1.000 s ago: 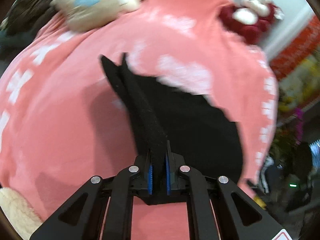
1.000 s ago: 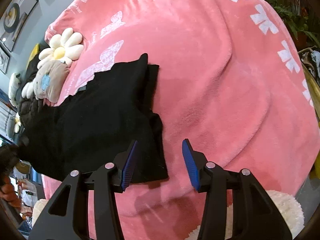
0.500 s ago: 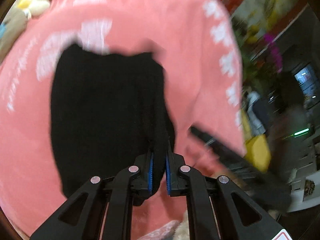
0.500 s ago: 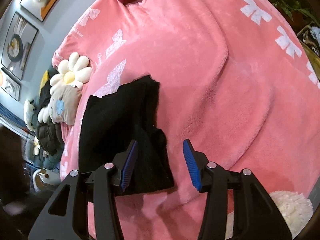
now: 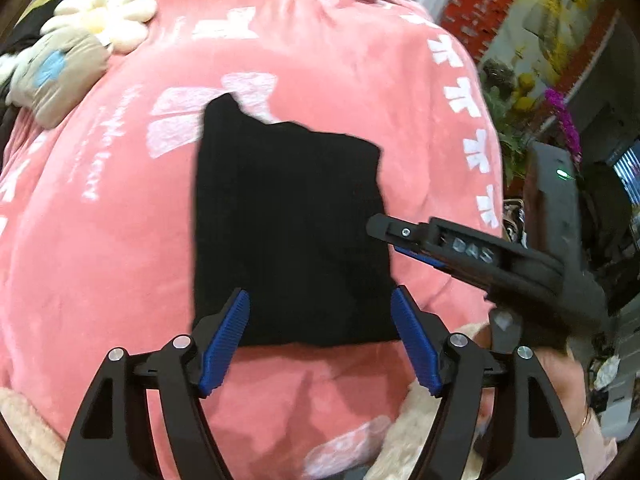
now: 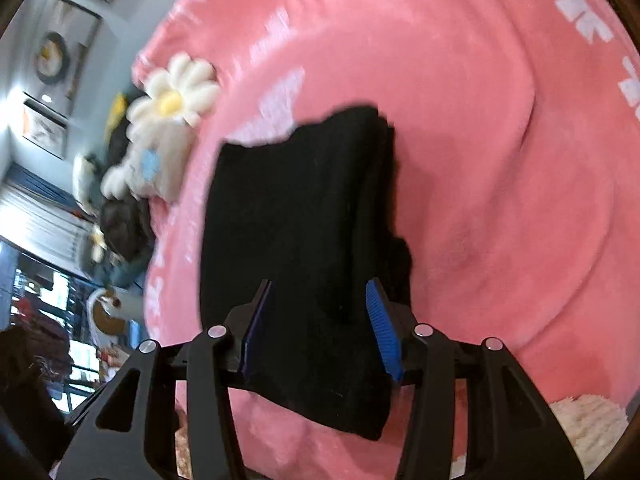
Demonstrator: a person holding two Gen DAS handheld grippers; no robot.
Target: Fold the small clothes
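Both wrist cameras look steeply down, close over the folded black knit garment (image 5: 288, 232) (image 6: 304, 240) on the pink plush blanket (image 5: 100, 248) (image 6: 500, 200), which both views share.

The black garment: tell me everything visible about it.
The black garment is a small, plain, soft-looking dark cloth, folded into a rough rectangle with layered edges stacked along one side. It lies flat on the pink blanket. The left gripper, jaws opening, straddles its near edge without pinching it; the right gripper stands open over it.
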